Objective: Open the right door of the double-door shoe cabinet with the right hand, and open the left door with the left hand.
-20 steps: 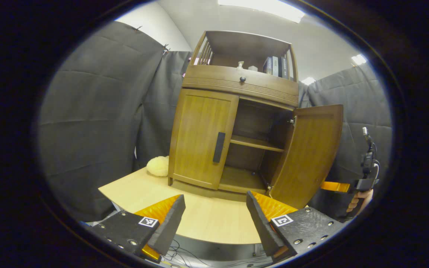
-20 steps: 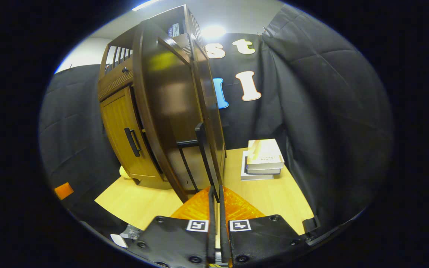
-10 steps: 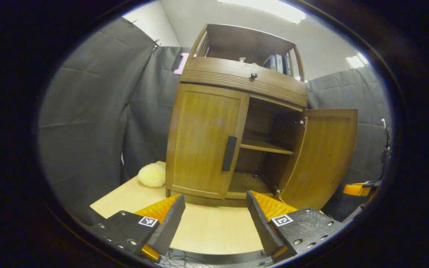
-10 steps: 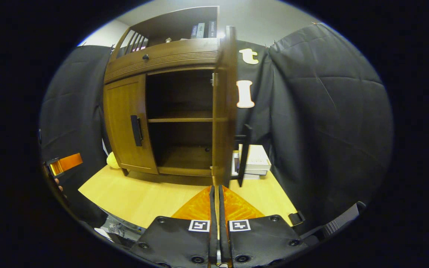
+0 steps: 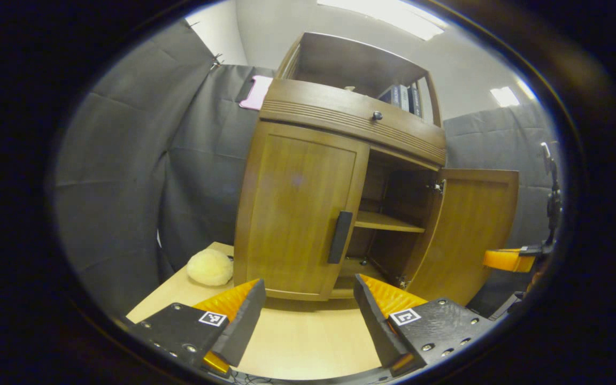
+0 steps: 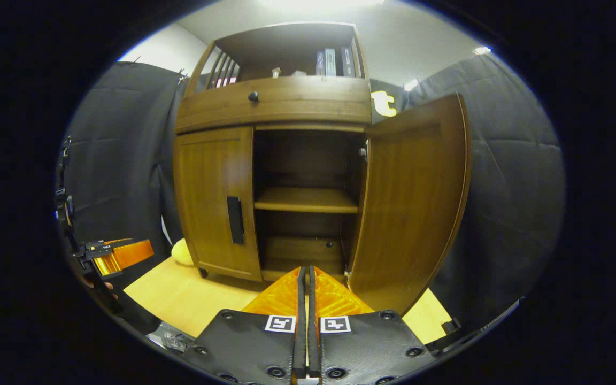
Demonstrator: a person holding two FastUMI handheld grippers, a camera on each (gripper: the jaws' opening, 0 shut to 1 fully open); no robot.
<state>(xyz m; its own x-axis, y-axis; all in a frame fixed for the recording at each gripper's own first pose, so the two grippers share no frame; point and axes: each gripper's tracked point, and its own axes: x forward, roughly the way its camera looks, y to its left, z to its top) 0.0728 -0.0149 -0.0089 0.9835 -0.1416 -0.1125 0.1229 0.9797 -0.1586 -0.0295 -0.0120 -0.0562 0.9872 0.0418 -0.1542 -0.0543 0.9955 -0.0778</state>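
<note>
The wooden shoe cabinet (image 5: 340,112) stands on a light table. Its left door (image 5: 297,214) is closed, with a dark vertical handle (image 5: 340,237) at its inner edge. The right door (image 5: 474,230) is swung wide open and shows an inner shelf (image 6: 305,200). My left gripper (image 5: 308,291) is open and empty, low in front of the left door and short of the handle. My right gripper (image 6: 305,272) is shut on nothing, facing the open compartment, with the right door (image 6: 415,203) just to its right. The left gripper (image 6: 126,254) also shows at the left edge of the right gripper view, and the right gripper (image 5: 508,260) beyond the open door.
A pale yellow plush ball (image 5: 210,267) lies on the table (image 5: 297,337) left of the cabinet. Books (image 5: 404,96) stand on the top shelf above a drawer with a round knob (image 5: 376,115). Black cloth walls close in on both sides.
My left gripper has come closer to the left door and its handle. My right gripper has drawn away from the right door's handle and turned to face the cabinet front; that door stands open.
</note>
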